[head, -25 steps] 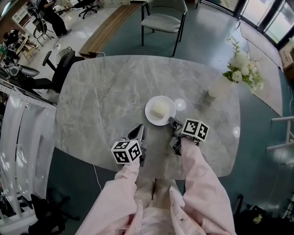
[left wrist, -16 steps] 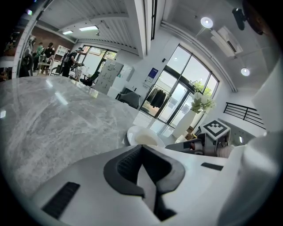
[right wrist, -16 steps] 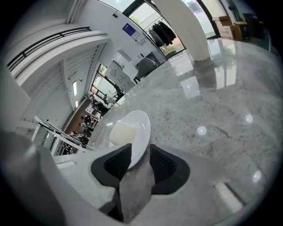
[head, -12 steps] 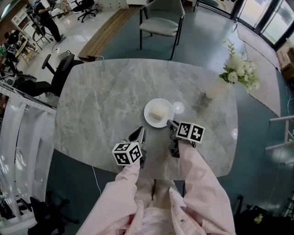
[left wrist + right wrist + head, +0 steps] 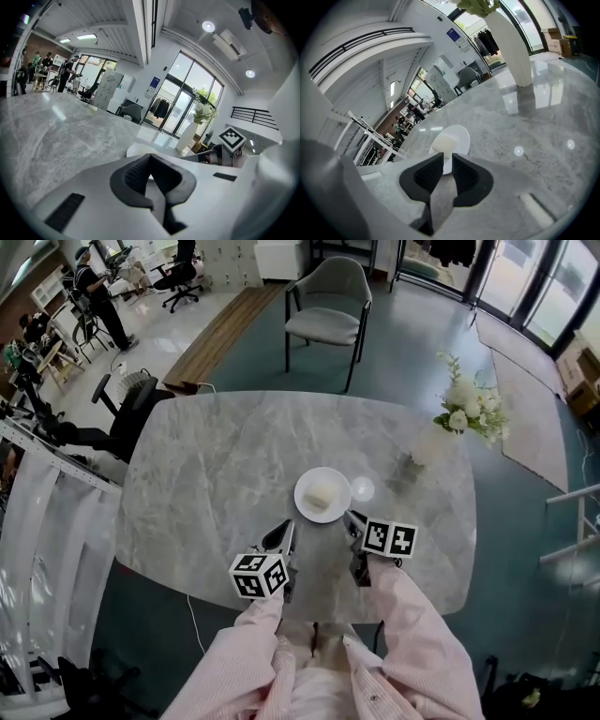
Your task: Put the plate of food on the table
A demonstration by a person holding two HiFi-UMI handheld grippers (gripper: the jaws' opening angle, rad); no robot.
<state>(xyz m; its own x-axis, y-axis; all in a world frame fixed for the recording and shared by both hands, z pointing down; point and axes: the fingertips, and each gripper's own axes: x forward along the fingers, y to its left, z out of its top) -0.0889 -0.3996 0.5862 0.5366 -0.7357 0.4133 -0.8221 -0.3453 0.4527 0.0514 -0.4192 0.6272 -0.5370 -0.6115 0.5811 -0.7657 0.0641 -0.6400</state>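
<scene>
A white plate (image 5: 322,494) with a pale block of food (image 5: 322,494) rests on the grey marble table (image 5: 206,484), near its middle. My right gripper (image 5: 352,521) lies just off the plate's near right rim, apart from it. Its jaws are closing with a narrow gap and nothing between them. In the right gripper view the plate (image 5: 459,137) and food (image 5: 443,142) sit just beyond the right gripper's (image 5: 447,157) tips. My left gripper (image 5: 285,532) rests near the table's front edge, to the plate's near left, shut and empty. The left gripper view shows the left gripper (image 5: 150,157) short of the plate's rim (image 5: 137,150).
A pale vase of white flowers (image 5: 427,442) stands at the table's right. A grey chair (image 5: 328,306) stands beyond the far edge. People and office chairs (image 5: 94,287) are at the far left. A white rack (image 5: 37,512) runs along the left.
The right gripper has let go of the plate's rim and drawn back a little toward me. The plate stays flat on the table. The left gripper has hardly moved.
</scene>
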